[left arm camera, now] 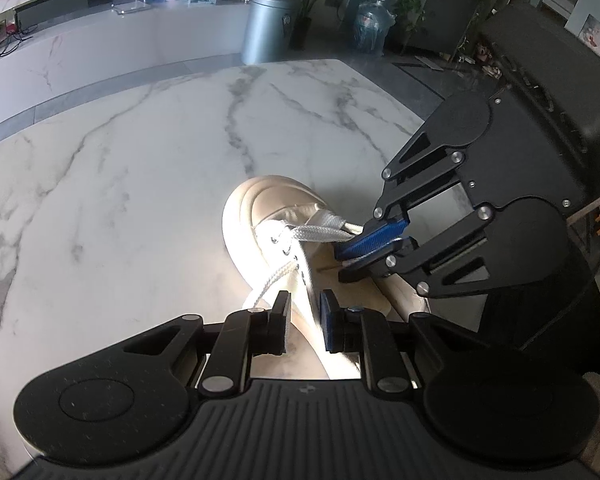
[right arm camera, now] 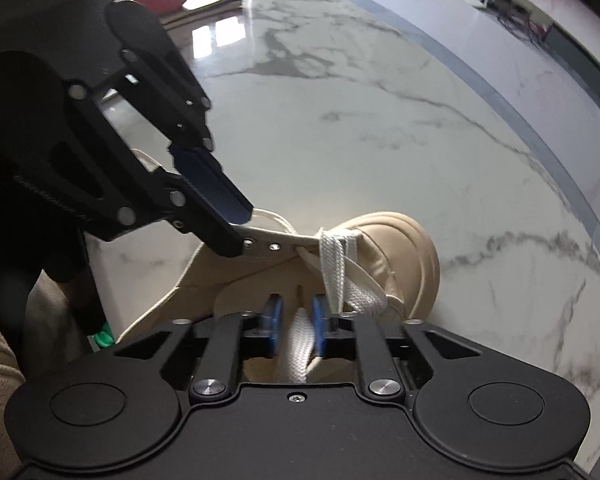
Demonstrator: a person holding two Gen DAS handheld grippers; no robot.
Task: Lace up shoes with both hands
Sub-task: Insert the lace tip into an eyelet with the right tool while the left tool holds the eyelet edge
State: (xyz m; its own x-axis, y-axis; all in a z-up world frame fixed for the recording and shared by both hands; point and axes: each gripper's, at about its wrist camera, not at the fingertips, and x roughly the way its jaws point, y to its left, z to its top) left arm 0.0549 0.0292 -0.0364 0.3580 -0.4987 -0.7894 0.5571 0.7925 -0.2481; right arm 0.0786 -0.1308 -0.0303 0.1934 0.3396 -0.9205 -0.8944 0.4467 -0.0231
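Shoe, beige, white lace half-threaded; right fingers clamp lace, left fingers clamp eyelet flap.

Soft daylight, tabletop glare, fisheye-bent dark corners

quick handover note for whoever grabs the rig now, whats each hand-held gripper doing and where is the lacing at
Left hand-held gripper: closed on the shoe's eyelet flap, steadying it.
Right hand-held gripper: pinching the flat white lace.
Shoe lies on the marble table, toe pointing away.
Done: lace crossed through the eyelets nearest the toe.
Left: upper eyelets empty; thread them, then tie.
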